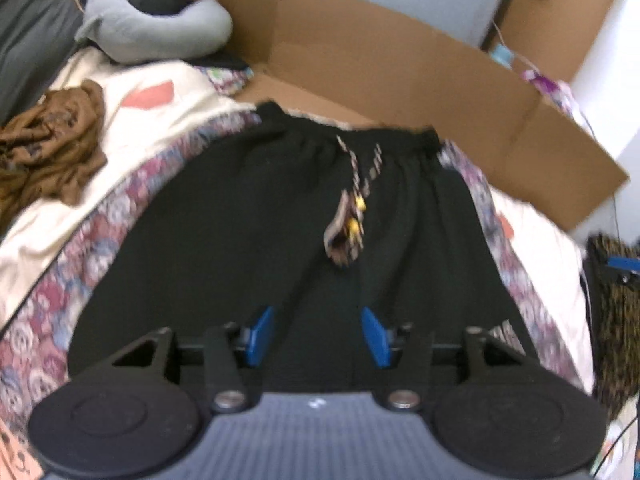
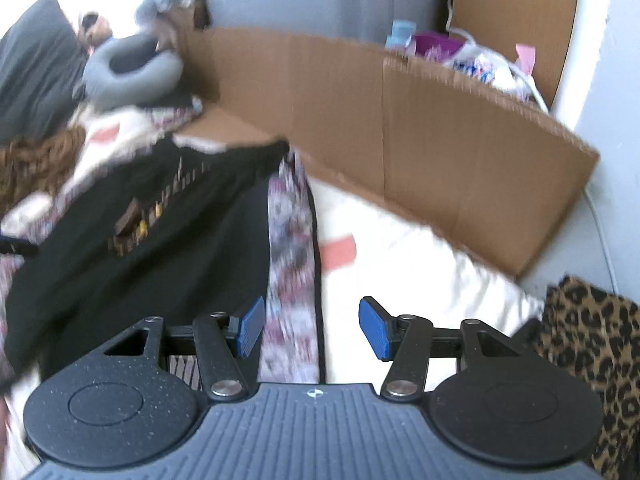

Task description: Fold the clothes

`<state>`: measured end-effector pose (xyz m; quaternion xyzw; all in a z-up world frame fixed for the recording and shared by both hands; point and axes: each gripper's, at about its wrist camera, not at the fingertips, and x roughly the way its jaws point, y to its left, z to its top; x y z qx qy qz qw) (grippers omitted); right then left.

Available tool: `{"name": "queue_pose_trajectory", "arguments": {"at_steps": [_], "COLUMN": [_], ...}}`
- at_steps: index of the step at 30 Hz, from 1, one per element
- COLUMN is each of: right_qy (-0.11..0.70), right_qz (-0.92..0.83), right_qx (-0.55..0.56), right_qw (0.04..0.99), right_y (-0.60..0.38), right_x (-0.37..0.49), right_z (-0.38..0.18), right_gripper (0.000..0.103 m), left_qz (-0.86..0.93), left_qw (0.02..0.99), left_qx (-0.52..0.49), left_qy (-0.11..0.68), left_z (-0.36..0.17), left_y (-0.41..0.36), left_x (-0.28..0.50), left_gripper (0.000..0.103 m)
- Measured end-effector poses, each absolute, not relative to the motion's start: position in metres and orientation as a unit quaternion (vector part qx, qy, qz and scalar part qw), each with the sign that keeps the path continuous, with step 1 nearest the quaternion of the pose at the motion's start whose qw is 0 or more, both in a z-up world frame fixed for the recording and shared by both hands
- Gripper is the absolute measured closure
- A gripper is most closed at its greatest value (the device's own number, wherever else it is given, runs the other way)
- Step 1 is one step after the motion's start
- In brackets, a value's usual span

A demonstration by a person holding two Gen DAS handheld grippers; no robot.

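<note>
Hovering low at bottom centre of the left wrist view, left gripper has its blue pads spread wide with nothing between them, right over the near part of the black shorts. Right gripper is spread the same way, empty, at bottom centre of the right wrist view, over the patterned blanket strip just beside the shorts' edge.

Handling guess: soft, light, floppy knit, no stiffness, so it should sag and bunch when lifted; not fragile, not slippery on the bedding. Best hold looks like a pinch at an edge or corner, either a near hem corner or an end of the gathered waistband, where the fabric is thicker. The near hem itself is hidden under the left gripper's body.

Look: the shorts lie spread flat across the middle of the left view, waistband at the far side, near the cardboard. A striped drawstring with yellow bits runs down from the waist centre. Whether this is one layer or already doubled over, I cannot tell; both views are blurred.

Further back: cream bedding, brown crumpled cloth at left, leopard-print cloth at right, cardboard sheet, grey neck pillow upper left.
</note>
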<state>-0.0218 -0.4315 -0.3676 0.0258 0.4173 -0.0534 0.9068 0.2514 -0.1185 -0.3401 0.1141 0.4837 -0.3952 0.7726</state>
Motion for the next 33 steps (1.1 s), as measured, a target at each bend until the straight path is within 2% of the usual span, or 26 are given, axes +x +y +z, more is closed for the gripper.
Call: {"name": "queue_pose_trajectory", "arguments": {"at_steps": [13,17,23,25,26,33], "right_qy": [0.454,0.465,0.475,0.480,0.483,0.500], "right_qz": [-0.069,-0.079,-0.099,-0.106,-0.106,-0.102], "right_qx": [0.081,0.114,0.128,0.135,0.140,0.174], "right_qw": [0.885,0.874,0.865,0.860,0.858,0.842], "right_y": [-0.442,-0.445,-0.446,-0.449,-0.451,-0.453], "right_x": [-0.103,-0.117,-0.138,-0.142,-0.143,-0.147], "right_z": [-0.413,-0.425,-0.438,-0.445,-0.447,-0.462], "right_gripper": [0.046,0.051,0.053,0.058,0.063,0.064], "left_qz": [-0.414,-0.430,-0.449,-0.453,-0.455,-0.464], "left_qw": [0.720,0.708,0.679,0.673,0.670,0.637], "left_qx": [0.125,0.102,0.112,0.115,0.118,0.108], "left_qy": [0.542,0.551,0.569,0.573,0.575,0.605], "left_z": [-0.361,-0.368,-0.380,-0.382,-0.384,-0.397], "left_y": [-0.088,-0.084,-0.084,-0.083,-0.082,-0.075], "left_x": [0.202,0.191,0.179,0.177,0.176,0.167], "left_gripper": [0.050,0.050,0.049,0.049,0.048,0.048]}}
